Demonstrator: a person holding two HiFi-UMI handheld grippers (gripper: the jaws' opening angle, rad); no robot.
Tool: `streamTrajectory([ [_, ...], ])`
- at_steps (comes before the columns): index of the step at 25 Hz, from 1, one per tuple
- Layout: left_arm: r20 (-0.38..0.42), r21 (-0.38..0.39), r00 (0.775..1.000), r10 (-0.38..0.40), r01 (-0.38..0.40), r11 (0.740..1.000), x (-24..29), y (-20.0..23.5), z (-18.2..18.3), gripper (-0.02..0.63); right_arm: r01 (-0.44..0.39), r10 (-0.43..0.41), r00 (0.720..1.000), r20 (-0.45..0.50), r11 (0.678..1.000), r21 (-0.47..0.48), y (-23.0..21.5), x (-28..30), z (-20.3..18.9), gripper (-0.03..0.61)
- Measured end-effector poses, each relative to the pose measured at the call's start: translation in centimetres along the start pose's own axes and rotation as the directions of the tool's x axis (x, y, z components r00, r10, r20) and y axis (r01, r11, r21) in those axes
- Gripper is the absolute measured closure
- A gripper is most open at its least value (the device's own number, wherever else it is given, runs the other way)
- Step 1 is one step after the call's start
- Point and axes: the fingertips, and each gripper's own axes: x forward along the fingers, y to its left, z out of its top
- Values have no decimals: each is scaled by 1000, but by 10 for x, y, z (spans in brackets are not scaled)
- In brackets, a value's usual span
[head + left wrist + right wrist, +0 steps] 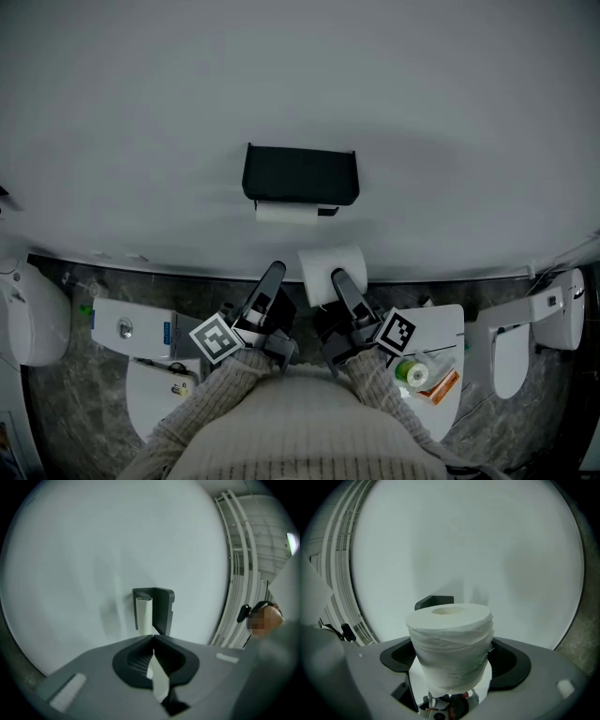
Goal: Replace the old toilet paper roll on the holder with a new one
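A black holder [300, 174] hangs on the white wall with the thin old roll [286, 214] under its cover. The left gripper view shows the holder [164, 607] and the near-empty old roll [144, 615] straight ahead, some way off. My left gripper [274, 270] [153, 637] is shut, and a narrow white paper strip [158, 679] is pinched between its jaws. My right gripper [339, 277] [451, 656] is shut on a full new toilet paper roll [330, 270] [451, 641], held upright below the holder. Only the holder's top [433, 601] peeks out behind the roll.
White toilets stand at the left [33, 314] and right [534, 323] below me. A white tank top [441, 328] by my right arm carries a green roll [411, 373] and an orange packet [442, 386]. White rails [243, 573] run along the wall's side.
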Motion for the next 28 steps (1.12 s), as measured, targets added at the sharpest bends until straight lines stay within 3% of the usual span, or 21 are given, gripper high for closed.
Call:
streamTrajectory([
  [13,-6,22,1000,20,-20,1000,20,5,22,604,-8,6,1000,27,999,49,-10,21,10,114],
  [25,-34,-24,999,-6,5,1000,37,6,21,603,18,-19,1000,12,998,65,-15,20,-2,112],
  [28,-33,-30,999,-17,16,999,40,5,20,570,16,-17,1000,13,998,66,-16,20,-1,112],
])
